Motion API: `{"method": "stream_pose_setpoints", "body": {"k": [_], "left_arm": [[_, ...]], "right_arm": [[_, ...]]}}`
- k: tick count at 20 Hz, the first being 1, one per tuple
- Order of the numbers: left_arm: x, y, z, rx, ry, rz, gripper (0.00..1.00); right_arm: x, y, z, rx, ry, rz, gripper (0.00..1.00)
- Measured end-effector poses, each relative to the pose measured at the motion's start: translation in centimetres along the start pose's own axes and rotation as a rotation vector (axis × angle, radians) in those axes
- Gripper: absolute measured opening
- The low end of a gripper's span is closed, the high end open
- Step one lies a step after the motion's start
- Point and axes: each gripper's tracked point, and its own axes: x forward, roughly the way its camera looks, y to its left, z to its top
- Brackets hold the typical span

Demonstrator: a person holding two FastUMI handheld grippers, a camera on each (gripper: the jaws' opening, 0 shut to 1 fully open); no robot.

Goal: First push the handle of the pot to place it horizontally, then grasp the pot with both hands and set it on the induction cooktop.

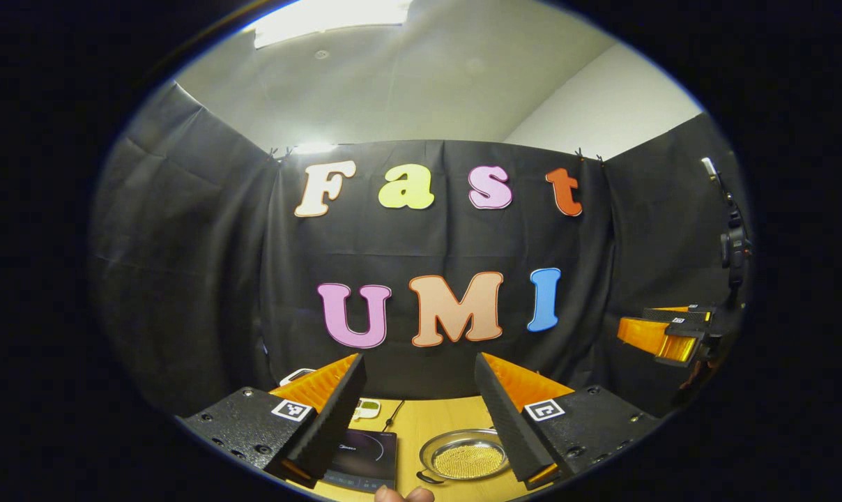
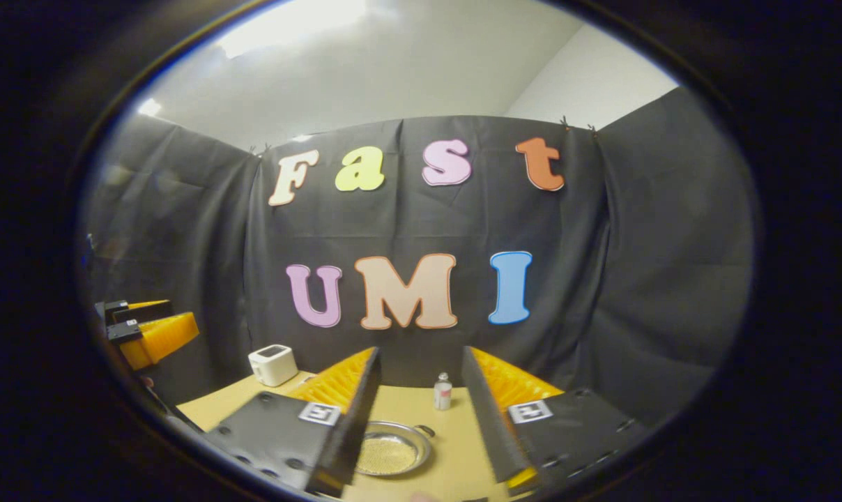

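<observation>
1. Left gripper point(image 1: 421, 411): jaws spread wide, nothing between them, held high above the table point(image 1: 438, 418). Right gripper point(image 2: 417, 411): likewise wide apart and empty, also raised.
2. Pot point(image 1: 464, 454): shallow metal pan on the table, low between the left gripper's fingers; seen too in the right gripper view point(image 2: 392, 448). Inside looks mesh-like or filled with fine yellow grain; cannot tell which at this size.
3. Handling, judged: thin polished metal, so stiff, light, and slippery under the pads. Small dark handles point(image 1: 428, 478) at the rim are the likely push point; for the two-sided lift, take the rim on opposite sides.
4. Cooktop point(image 1: 364, 457): flat dark slab just beside the pot, on its left in the left gripper view. Short carry.
5. Table: smooth pale wood; the pot should slide readily.
6. Farther: a small bottle point(image 2: 442, 392), a white box point(image 2: 273, 364), then the black cloth wall point(image 2: 602, 279).
</observation>
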Motion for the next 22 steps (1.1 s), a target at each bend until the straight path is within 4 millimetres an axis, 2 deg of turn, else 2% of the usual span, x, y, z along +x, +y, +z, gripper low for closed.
{"method": "stream_pose_setpoints", "body": {"k": [1,2,4,5,6,7,8,9,10,11,12,13,15,17,18,21,22], "left_arm": [[-0.1,-0.2,0.0,0.000,0.001,0.003,0.92],[-0.1,-0.3,0.0,-0.001,0.004,0.007,0.95],[0.0,-0.7,-0.1,-0.005,0.006,0.013,0.92],[0.0,-1.0,-0.1,-0.006,0.009,0.015,0.92],[0.0,-1.5,-0.3,-0.006,0.012,0.014,0.92],[0.0,-1.9,-0.1,0.001,0.007,0.013,0.95],[0.0,-2.0,0.1,0.010,-0.003,0.015,0.92],[0.1,-2.2,0.4,0.012,-0.014,0.020,0.95],[-0.1,-2.5,0.1,0.010,-0.006,0.026,0.92],[-0.3,-2.6,0.0,0.005,-0.001,0.038,0.95],[-0.3,-2.7,0.1,-0.001,-0.003,0.051,0.92],[-0.5,-2.7,0.2,-0.003,-0.006,0.065,0.92],[-0.8,-2.2,-0.3,0.028,0.009,0.091,0.92],[-0.9,-1.8,-1.1,0.050,0.024,0.101,0.92],[-0.6,-1.5,-1.3,0.049,0.024,0.106,0.92],[0.9,0.1,-2.8,0.016,0.039,0.114,0.94],[1.6,0.7,-3.3,0.005,0.042,0.112,0.95]], "right_arm": [[-0.1,-0.6,0.4,-0.007,-0.015,-0.021,0.46],[0.0,-1.1,0.6,-0.011,-0.021,-0.030,0.32],[-0.2,-0.4,-0.2,0.000,-0.007,0.014,0.08],[0.1,-0.9,-0.5,0.003,-0.001,0.013,0.05],[0.1,-1.8,-0.9,0.016,0.001,0.005,0.15],[-0.1,-2.0,-0.9,0.030,0.005,0.008,0.09],[0.1,-2.4,-1.3,0.037,0.007,0.002,0.02],[0.3,-2.5,-1.6,0.036,0.004,0.021,0.10],[0.4,-2.6,-2.1,0.022,0.011,0.034,0.02],[0.5,-2.5,-3.0,0.020,0.025,0.051,0.00],[0.5,-1.9,-3.5,0.032,0.033,0.080,0.04],[0.6,-1.5,-3.8,0.041,0.035,0.101,0.00],[0.9,-1.1,-5.4,0.052,0.059,0.138,0.04],[1.2,-0.5,-6.8,0.044,0.089,0.162,0.04],[1.6,-0.3,-7.1,0.037,0.097,0.170,0.00],[2.2,1.2,-8.9,0.020,0.137,0.185,0.00],[2.6,1.8,-9.5,0.014,0.152,0.186,0.04]]}}
